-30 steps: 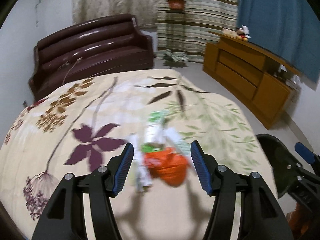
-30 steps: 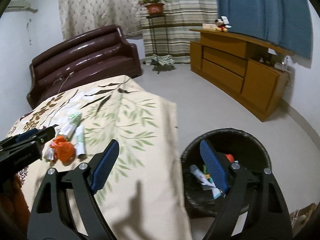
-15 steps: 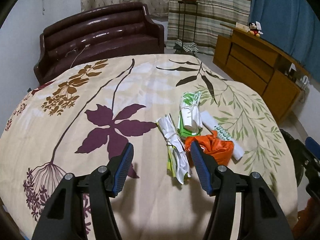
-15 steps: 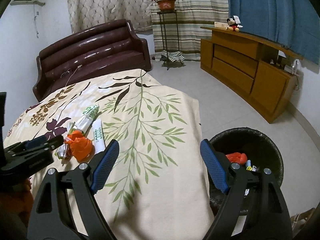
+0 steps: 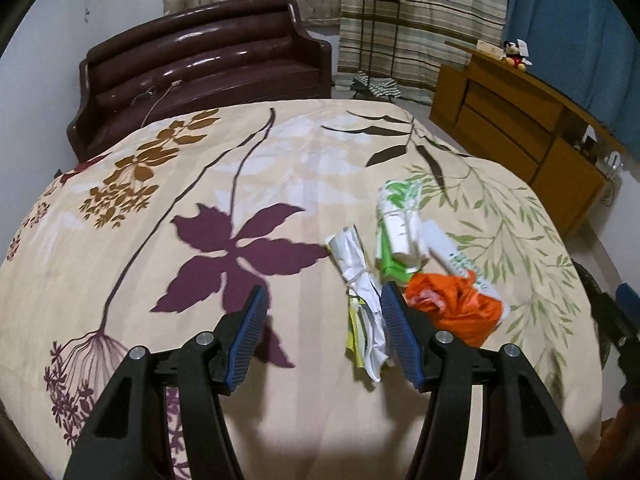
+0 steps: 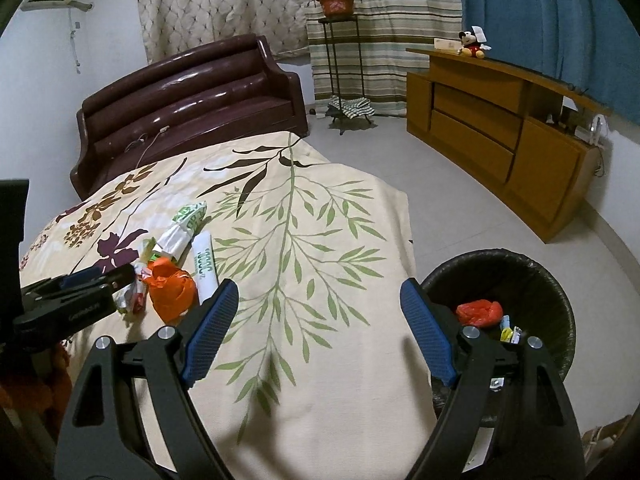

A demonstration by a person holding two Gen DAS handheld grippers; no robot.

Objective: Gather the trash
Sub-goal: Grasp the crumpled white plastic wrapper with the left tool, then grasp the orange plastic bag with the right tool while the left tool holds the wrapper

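Note:
A pile of trash lies on the floral cloth of the table [image 5: 280, 168]: a crumpled orange bag [image 5: 456, 308], a white-and-yellow wrapper [image 5: 362, 292], a green-and-white packet [image 5: 396, 216] and a white tube [image 5: 452, 248]. My left gripper [image 5: 322, 328] is open and empty, its right finger beside the wrapper. My right gripper [image 6: 316, 328] is open and empty over the table's right edge. The orange bag [image 6: 170, 286] and tube [image 6: 204, 266] also show in the right wrist view. A black bin [image 6: 500, 320] on the floor holds trash.
A dark brown sofa [image 5: 200, 64] stands behind the table. A wooden sideboard [image 6: 500, 120] runs along the right wall, with a Mickey Mouse toy [image 6: 472, 44] on top. A potted plant on a stand [image 6: 338, 4] is at the striped curtain.
My left gripper has shifted left, so the trash pile now lies at and right of its right finger. My right gripper has swung left from above the bin toward the table.

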